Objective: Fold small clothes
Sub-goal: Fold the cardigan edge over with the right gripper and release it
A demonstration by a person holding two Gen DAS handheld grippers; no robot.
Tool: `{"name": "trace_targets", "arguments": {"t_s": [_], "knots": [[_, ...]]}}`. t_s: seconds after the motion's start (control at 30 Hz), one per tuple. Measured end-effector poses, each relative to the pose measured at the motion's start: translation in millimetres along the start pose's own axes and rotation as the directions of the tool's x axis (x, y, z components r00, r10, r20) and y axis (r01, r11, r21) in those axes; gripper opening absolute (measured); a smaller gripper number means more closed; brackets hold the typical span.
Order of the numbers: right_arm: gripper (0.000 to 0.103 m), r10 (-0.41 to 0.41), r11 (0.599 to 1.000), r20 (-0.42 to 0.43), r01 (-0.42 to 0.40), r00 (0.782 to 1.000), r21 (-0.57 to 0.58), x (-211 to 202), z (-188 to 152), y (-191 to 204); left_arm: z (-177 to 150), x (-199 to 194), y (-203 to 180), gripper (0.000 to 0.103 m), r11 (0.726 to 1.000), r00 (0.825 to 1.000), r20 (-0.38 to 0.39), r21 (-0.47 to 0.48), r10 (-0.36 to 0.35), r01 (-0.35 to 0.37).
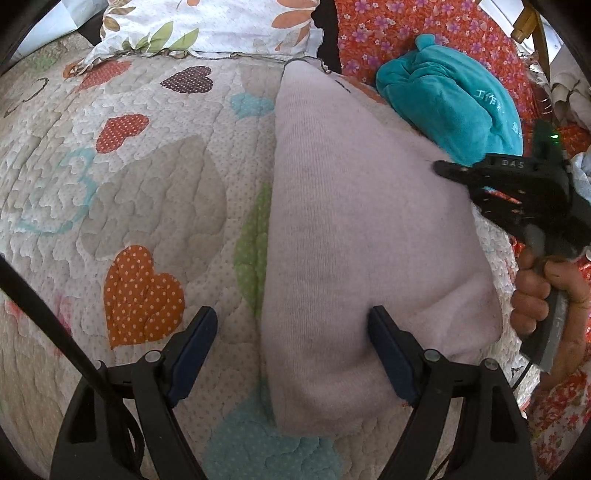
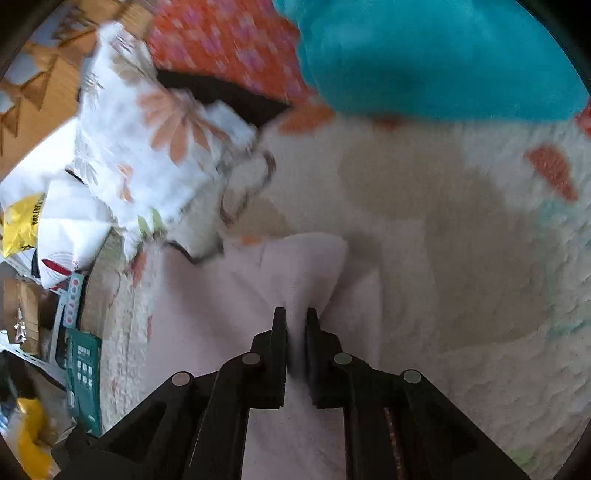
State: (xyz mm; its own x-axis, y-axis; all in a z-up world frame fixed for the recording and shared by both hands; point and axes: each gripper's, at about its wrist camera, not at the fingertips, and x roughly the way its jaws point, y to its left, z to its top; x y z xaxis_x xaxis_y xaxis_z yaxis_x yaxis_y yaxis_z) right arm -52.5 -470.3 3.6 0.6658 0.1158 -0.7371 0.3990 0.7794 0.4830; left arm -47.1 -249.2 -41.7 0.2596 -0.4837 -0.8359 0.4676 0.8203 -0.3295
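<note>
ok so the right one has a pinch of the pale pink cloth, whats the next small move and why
Probably carry the pinched edge across toward the left gripper to lay the fold. The right gripper is shut on the pale pink garment, lifting a corner off the heart-patterned quilt. The left gripper hangs open over the garment's near edge, gripping nothing, so it could pin that side down.

A bedroom in a home. A bed covered with a quilted spread (image 1: 155, 192) patterned with coloured hearts fills the near scene. A floral pillow (image 1: 207, 26) lies at its far end, a red flowered blanket (image 1: 406, 37) far right. Boxes and bags (image 2: 33, 258) clutter the floor at left.
</note>
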Motion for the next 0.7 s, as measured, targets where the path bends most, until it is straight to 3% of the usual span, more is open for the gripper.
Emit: {"name": "trace_targets", "arguments": {"t_s": [0.07, 0.13, 0.2, 0.23, 0.33, 0.47, 0.53, 0.6, 0.7], "knots": [[0.008, -0.152, 0.988, 0.012, 0.152, 0.988, -0.027, -1, 3, -1, 1, 2, -1, 0.085, 1.0, 1.0, -0.006, -0.001, 0.002, -0.002], [0.006, -0.3, 0.953, -0.002, 0.299, 0.954, -0.056, 10, 4, -3, 0, 3, -3, 0.086, 1.0, 1.0, -0.005, 0.001, 0.014, -0.014], [0.007, -0.378, 0.924, -0.013, 0.376, 0.926, -0.071, 17, 4, -4, 1, 3, -4, 0.086, 1.0, 1.0, -0.006, 0.0, 0.019, -0.019], [0.007, -0.379, 0.924, -0.021, 0.378, 0.925, -0.063, 17, 4, -6, 1, 2, -4, 0.086, 1.0, 1.0, -0.009, 0.002, 0.017, -0.017], [0.007, -0.297, 0.954, 0.032, 0.298, 0.954, -0.031, -8, 1, -5, 2, -7, -3, 0.086, 1.0, 1.0, -0.01, 0.012, -0.004, 0.004], [0.012, -0.075, 0.995, 0.059, 0.079, 0.995, -0.063, -59, -24, 6, 5, -33, 4, 0.085, 0.999, 0.997, 0.061, 0.013, -0.038, 0.037], [0.012, 0.048, 0.996, 0.017, -0.047, 0.999, -0.077, -75, -47, 7, 5, -35, 7, 0.085, 1.0, 0.997, 0.07, 0.008, -0.018, 0.017], [0.012, 0.118, 0.99, -0.058, -0.123, 0.991, -0.075, -74, -74, 5, 2, -23, 10, 0.085, 1.0, 0.999, 0.032, 0.011, 0.024, -0.024], [0.012, 0.068, 0.996, -0.176, -0.077, 0.982, -0.047, -64, -115, -14, -13, 1, 15, 0.086, 0.997, 0.996, -0.068, 0.034, 0.065, -0.063]]}}
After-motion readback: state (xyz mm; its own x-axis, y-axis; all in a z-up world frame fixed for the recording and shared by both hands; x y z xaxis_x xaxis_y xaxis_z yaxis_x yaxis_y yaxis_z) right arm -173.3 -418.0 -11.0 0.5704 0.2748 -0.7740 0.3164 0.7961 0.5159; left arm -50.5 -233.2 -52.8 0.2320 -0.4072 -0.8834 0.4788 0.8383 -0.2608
